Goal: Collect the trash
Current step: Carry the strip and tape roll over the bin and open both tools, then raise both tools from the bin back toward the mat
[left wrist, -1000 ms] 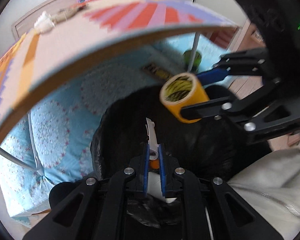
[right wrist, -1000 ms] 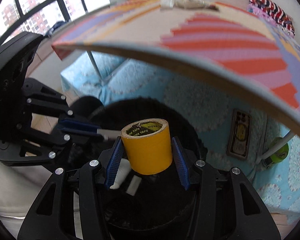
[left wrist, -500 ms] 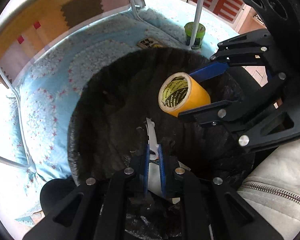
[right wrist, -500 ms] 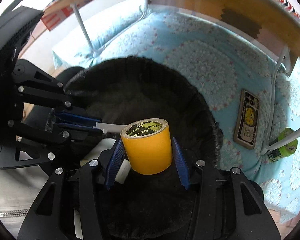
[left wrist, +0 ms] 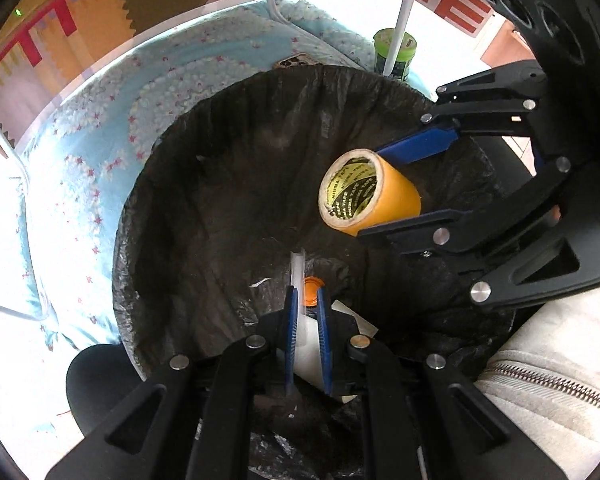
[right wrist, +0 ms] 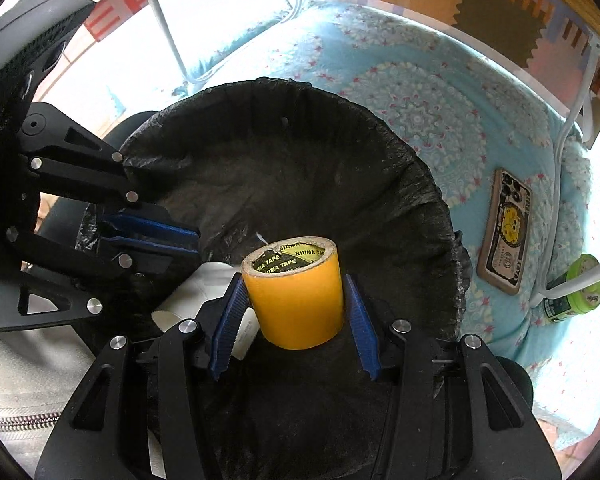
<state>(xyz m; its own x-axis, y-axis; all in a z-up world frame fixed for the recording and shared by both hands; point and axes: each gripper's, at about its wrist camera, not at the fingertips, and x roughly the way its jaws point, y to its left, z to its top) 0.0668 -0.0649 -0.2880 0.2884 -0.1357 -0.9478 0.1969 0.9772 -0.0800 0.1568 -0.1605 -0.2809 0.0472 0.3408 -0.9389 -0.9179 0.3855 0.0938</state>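
A black-lined trash bin [left wrist: 220,184] stands below both grippers; it also shows in the right wrist view [right wrist: 340,152]. My right gripper [right wrist: 296,304] is shut on a yellow tape roll [right wrist: 298,292] and holds it over the bin's mouth; the roll also shows in the left wrist view [left wrist: 368,192]. My left gripper [left wrist: 307,300] is shut on a thin white plastic piece [left wrist: 297,276] above the bin. White trash and an orange cap [left wrist: 313,292] lie in the bin under it.
A light blue patterned cushion [right wrist: 440,92] lies beside the bin under a table with white metal legs [right wrist: 168,32]. A phone [right wrist: 506,236] and a green jar [right wrist: 576,294] rest on the cushion. A grey zipped jacket [left wrist: 552,392] is at the right.
Both grippers have dropped from table height down over the bin's mouth, carrying the tape roll and the white piece. The table edge has moved out of the top of both views.
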